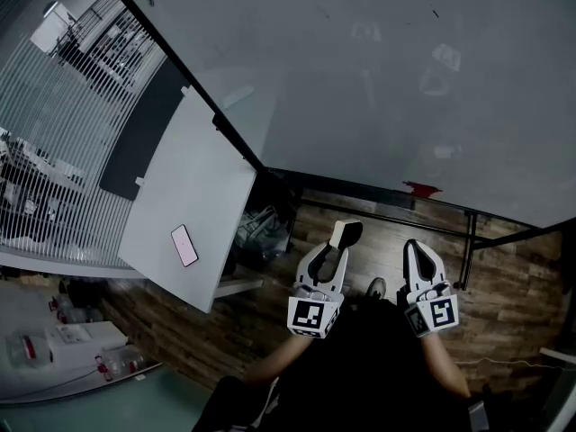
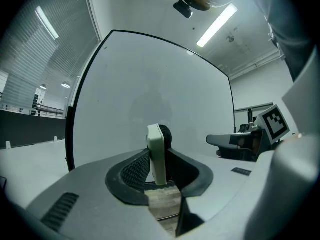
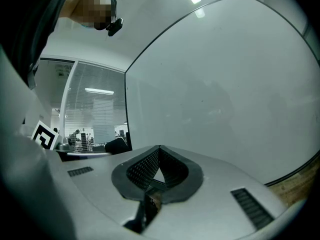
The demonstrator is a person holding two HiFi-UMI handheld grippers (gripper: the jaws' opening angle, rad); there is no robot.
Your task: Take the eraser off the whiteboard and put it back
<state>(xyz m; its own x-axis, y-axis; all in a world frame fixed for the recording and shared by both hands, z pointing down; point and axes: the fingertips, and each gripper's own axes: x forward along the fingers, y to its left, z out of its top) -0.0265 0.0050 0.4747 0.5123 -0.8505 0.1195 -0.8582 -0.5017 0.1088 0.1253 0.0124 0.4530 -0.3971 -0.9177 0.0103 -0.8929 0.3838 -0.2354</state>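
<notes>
Eraser (image 2: 157, 139): off the whiteboard (image 1: 360, 79), clamped in the L hand-held gripper (image 2: 158, 155). Pale body w/ a dark backing, standing upright, thin edge toward the gripper's camera.
Eraser, head view (image 1: 346, 233): sticks out past the jaw tips, over the wood floor (image 1: 504, 286), nearer than the board's lower edge and apart from it.
L hand-held gripper (image 1: 336, 248): jaws about half apart, ribbed pads pressing on both flat sides of the eraser. Points toward the board, roughly level.
R hand-held gripper (image 3: 159, 149): jaws closed tip to tip, nothing btwn them. Also faces the board.
R hand-held gripper, head view (image 1: 416, 247): just right of the L one, side by side, not touching.
Marker cubes: one on each gripper's near end, L (image 1: 315, 315), R (image 1: 436, 313).
Whiteboard: big, dark-framed, fills the far and right part of the head view; no writing that I can make out. Fills most of both gripper views too.
Red item (image 1: 421, 188): small, at the board's lower edge, far side of the grippers; can't tell what it is.
Counter (image 1: 202, 165): white, left of the board, well apart from the grippers.
Phone (image 1: 184, 245): pink back, lying flat on the counter near its near edge.
Blinds (image 1: 63, 151): far left, beyond the counter.
</notes>
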